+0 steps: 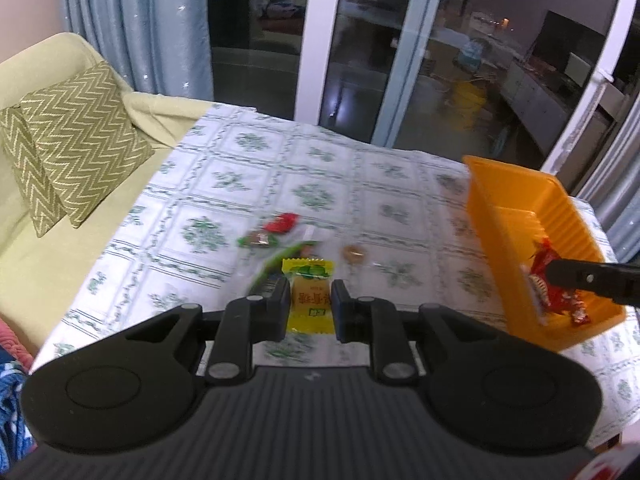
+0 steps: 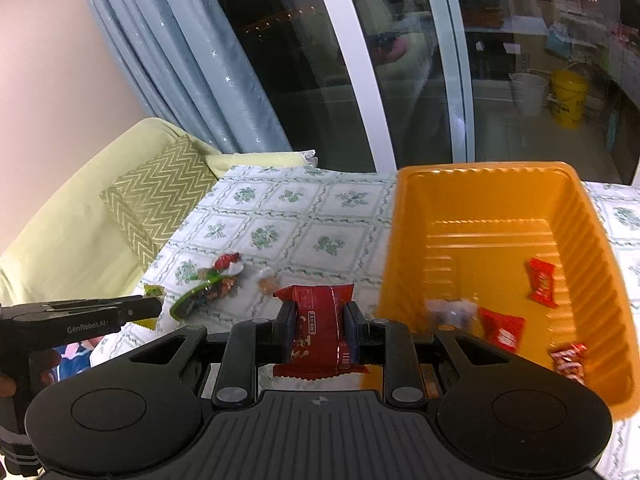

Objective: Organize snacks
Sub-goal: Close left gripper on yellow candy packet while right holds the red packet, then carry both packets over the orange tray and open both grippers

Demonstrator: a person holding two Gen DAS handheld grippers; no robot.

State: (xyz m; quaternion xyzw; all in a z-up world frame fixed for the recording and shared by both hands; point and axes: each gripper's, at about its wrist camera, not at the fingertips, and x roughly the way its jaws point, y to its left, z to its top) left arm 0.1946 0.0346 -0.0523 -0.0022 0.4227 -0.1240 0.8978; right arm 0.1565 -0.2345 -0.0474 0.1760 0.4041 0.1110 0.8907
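Two tools, each pinching a snack. Left tool [image 1: 311, 307] clamped on a yellow candy packet [image 1: 310, 296] above the desk [image 1: 248, 168], near a loose snack pile [image 1: 280, 232]. Right tool [image 2: 320, 332] closed on a red wrapped snack [image 2: 318, 328], just beside the orange tray [image 2: 480, 184] holding red packets [image 2: 542, 282].

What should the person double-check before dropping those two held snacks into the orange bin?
1. Right gripper clamps the red packet: ok.
2. Left gripper clamps the yellow candy: ok.
3. Orange bin has bare floor for more: ok.
4. Red packet is already above the bin: not ok, it sits beside the left rim.
5. Grippers are apart from each other: ok.
6. Loose snacks remain on the tablecloth: not ok, more to collect.
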